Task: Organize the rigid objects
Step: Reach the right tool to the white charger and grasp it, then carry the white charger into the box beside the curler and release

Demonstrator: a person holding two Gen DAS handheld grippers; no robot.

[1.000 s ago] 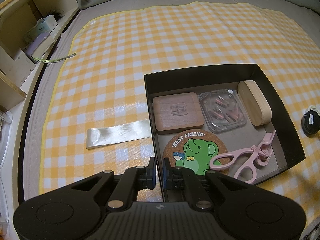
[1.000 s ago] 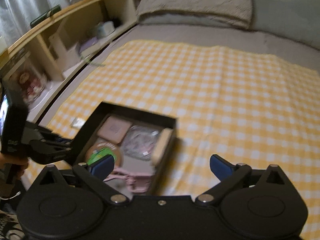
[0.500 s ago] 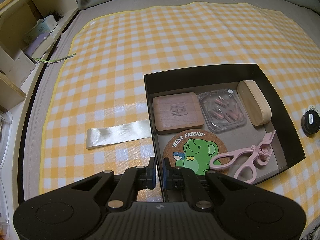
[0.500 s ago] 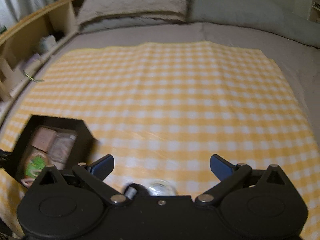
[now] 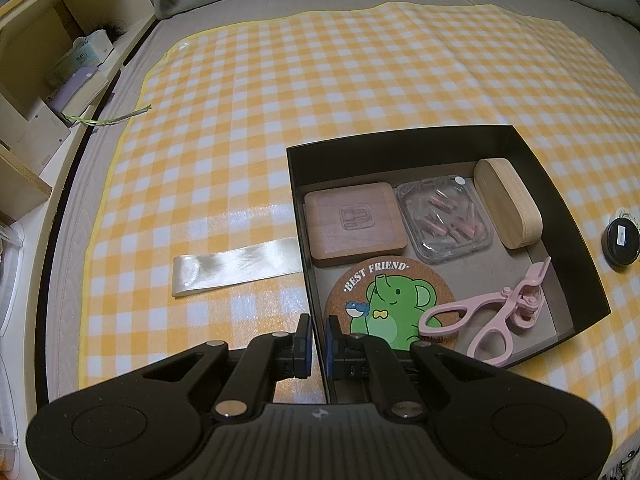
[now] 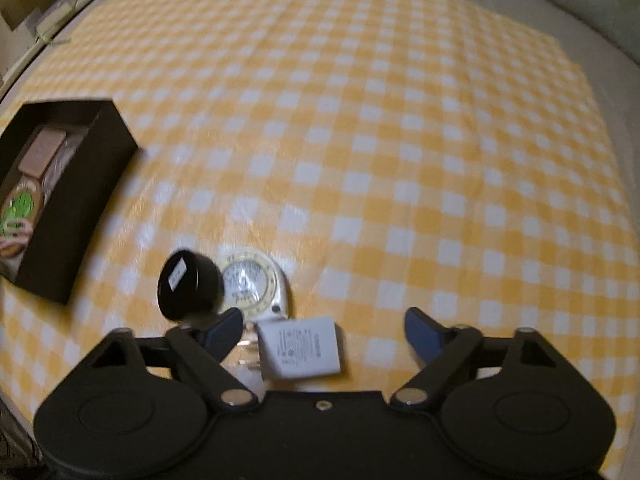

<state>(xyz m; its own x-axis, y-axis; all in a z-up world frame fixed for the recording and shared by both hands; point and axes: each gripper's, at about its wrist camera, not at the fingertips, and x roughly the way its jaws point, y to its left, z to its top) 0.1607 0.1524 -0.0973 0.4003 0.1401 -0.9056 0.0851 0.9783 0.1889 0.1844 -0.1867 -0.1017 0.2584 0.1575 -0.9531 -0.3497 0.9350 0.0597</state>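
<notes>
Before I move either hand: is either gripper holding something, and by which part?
The left gripper is shut on the black box, clamping its near-left side wall. The right gripper is open, holding nothing; the white charger lies between its fingers.

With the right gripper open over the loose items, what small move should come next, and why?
Probably lower the right gripper around the white charger: it lies between the open fingers, outside the black box, whose wall the left gripper holds.

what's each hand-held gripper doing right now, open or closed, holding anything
Left hand-held gripper: closed on the near wall of the black box.
Right hand-held gripper: open, empty, above the white charger.
</notes>
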